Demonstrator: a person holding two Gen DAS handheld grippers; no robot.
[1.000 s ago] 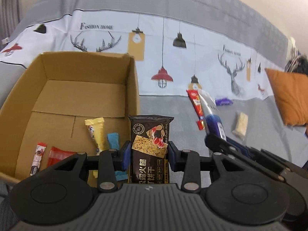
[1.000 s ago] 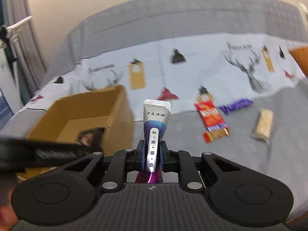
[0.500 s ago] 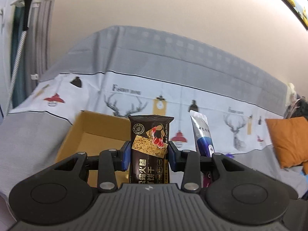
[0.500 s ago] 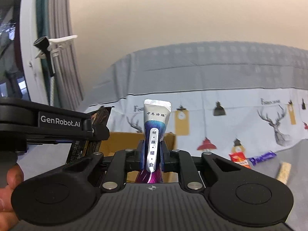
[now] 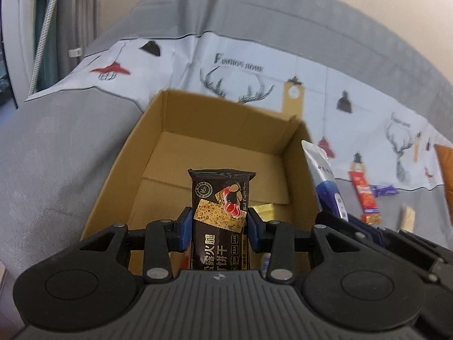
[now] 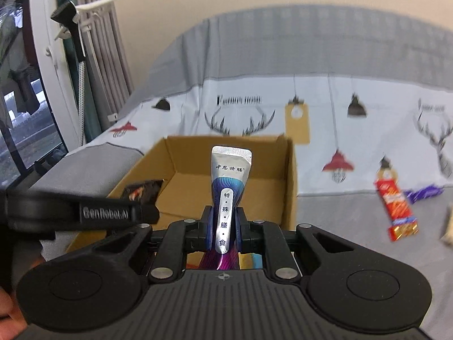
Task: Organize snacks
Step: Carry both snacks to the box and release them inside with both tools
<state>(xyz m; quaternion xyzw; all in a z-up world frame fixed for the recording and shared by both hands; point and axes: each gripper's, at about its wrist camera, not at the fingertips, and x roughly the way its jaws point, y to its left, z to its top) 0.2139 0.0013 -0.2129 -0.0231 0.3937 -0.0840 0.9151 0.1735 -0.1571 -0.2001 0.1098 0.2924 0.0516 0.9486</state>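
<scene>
Both claws swung down over box (image 5: 158, 153), cracker pack (image 5: 219, 221) upright between left claw (image 5: 218, 233) pads

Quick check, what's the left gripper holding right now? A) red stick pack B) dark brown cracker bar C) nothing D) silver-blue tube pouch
B. The left gripper is shut on the dark brown cracker bar, held upright over the cardboard box; the silver-blue tube pouch sits in the right gripper, and the red stick pack lies on the cloth.

Ahead of the left tongs (image 5: 220, 233) the cardboard box (image 5: 294, 153) sits on the bed (image 5: 51, 153), the cracker pack (image 5: 219, 212) over it. Right of the right tongs (image 6: 224, 226), beyond the box, three snacks (image 6: 396, 206) lie on the bed.
</scene>
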